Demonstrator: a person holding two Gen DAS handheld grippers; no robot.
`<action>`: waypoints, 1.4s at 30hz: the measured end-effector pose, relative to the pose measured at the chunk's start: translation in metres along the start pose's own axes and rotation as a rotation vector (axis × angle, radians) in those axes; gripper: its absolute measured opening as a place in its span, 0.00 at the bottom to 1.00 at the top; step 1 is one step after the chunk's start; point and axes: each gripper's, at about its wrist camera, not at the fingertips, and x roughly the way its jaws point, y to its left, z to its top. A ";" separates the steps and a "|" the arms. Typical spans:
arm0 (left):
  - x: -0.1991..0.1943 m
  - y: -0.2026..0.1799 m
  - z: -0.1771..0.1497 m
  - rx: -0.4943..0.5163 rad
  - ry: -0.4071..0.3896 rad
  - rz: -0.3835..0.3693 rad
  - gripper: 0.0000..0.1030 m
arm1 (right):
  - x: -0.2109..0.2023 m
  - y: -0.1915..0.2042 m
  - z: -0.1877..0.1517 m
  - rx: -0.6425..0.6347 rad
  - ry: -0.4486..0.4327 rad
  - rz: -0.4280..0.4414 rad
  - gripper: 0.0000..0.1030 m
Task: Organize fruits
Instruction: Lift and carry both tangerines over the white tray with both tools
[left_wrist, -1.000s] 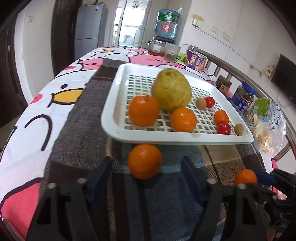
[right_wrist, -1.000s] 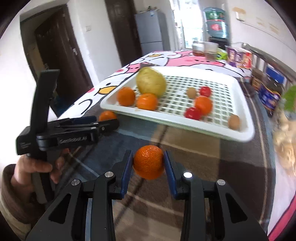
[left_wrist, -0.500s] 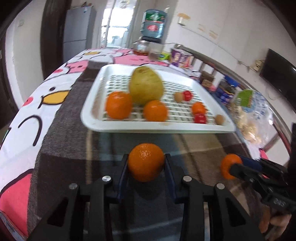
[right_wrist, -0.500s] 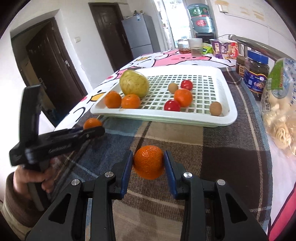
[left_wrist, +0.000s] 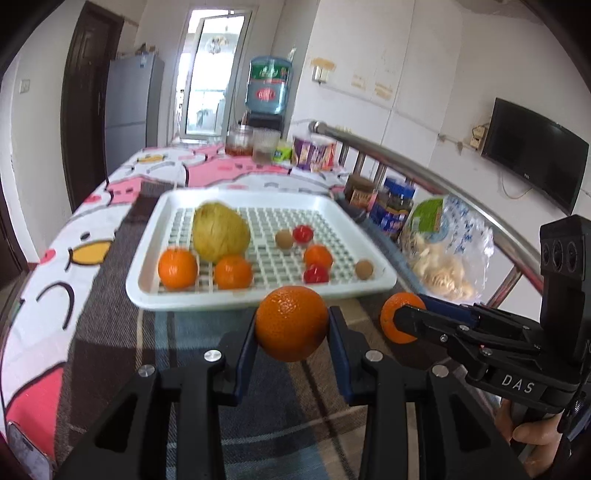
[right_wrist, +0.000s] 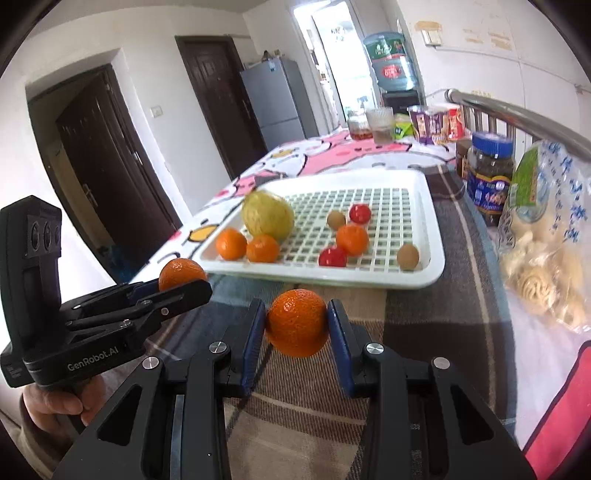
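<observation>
Sunlight from the far doorway is falling across a long table under a cartoon-print cloth and a plaid blanket (left_wrist: 110, 332), where a white slotted tray (left_wrist: 207, 299) is sitting with a big yellow-green pear (left_wrist: 221, 235), small oranges, red tomatoes and little brown fruits already lying in it.

Both grippers are hanging above the blanket, just short of the tray's near rim. The left gripper (left_wrist: 291, 325) is pinching an orange (left_wrist: 291, 323) between its blue pads; the right gripper (right_wrist: 296, 323) is squeezing a second orange (right_wrist: 297, 322) the same way (this one looks slightly smaller).

Risks from here, as I judge them: the pads are biting near each fruit's widest part, so a hard jolt could be enough to roll an orange out and off the table edge. The two tools are travelling close together toward the same near rim, so they may be knocking each other or clipping the rim. Releasing from too high is likely to send an orange bouncing into the tomatoes, and the pear looks free to roll if struck.
</observation>
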 end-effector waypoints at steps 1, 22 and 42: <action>-0.002 -0.001 0.003 0.002 -0.011 -0.001 0.38 | -0.003 0.001 0.003 -0.003 -0.008 0.002 0.32; 0.037 0.025 0.100 0.045 0.009 -0.010 0.38 | 0.008 -0.017 0.106 -0.032 -0.041 0.005 0.32; 0.208 0.110 0.147 -0.106 0.345 0.070 0.38 | 0.196 -0.083 0.156 0.061 0.250 -0.114 0.32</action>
